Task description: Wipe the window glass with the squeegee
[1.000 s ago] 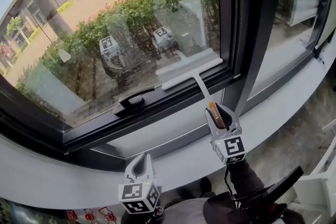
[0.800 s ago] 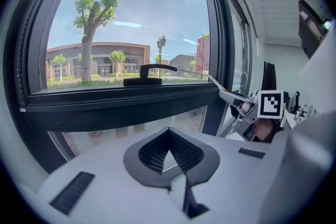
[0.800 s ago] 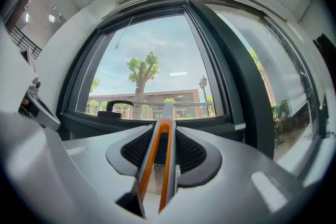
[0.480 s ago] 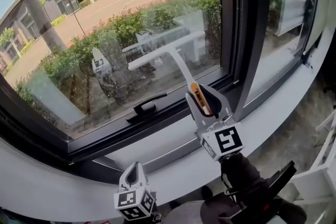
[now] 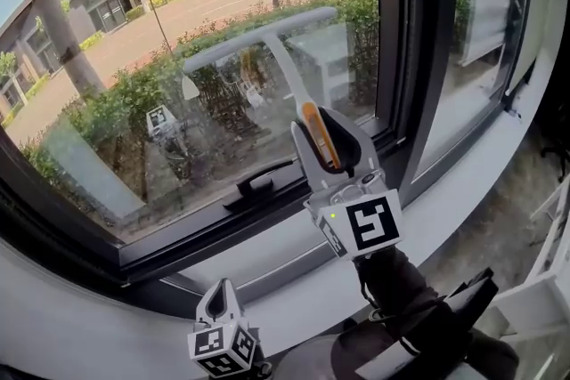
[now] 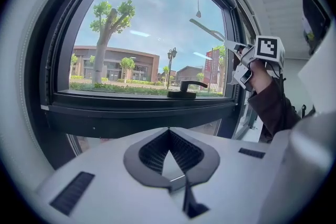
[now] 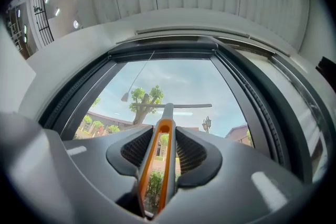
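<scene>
— Two claws, one squeegee. Which one has it?

— Not the left claw. It hangs low by the sill, jaws together on nothing. The right claw is clamped on the squeegee handle. The shaft runs up and away from it, and the blade lies crosswise, apparently on the window glass.

— The right's stroke, then.

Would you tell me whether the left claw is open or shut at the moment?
Shut and empty: the left claw shows its pads meeting at the tips in the left gripper view, nothing between them.
</scene>
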Available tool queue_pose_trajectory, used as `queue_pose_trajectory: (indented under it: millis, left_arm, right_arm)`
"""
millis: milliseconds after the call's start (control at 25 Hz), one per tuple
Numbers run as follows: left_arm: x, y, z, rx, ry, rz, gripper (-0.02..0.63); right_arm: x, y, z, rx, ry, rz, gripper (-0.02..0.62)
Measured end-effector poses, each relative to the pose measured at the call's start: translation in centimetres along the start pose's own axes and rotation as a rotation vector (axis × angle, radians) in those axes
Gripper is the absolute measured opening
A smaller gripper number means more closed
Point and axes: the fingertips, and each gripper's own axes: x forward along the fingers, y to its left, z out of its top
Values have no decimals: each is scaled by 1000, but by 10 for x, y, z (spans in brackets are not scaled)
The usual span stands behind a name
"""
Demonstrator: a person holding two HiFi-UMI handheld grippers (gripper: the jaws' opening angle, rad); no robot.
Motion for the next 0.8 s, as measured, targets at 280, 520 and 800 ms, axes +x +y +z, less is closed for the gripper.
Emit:
queue_pose_trajectory:
  millis: [280, 520, 800]
  left_arm:
    - [5, 3, 1, 9, 1, -21, 0]
    - [-1, 17, 1, -4, -1, 8, 0]
    - [-11, 16, 7, -18, -1, 31, 0]
  right_arm:
    - [32, 31, 27, -8, -55, 28, 130]
    - [48, 39, 19, -5, -55, 13, 130]
    - [47, 37, 19, -6, -51, 28, 130]
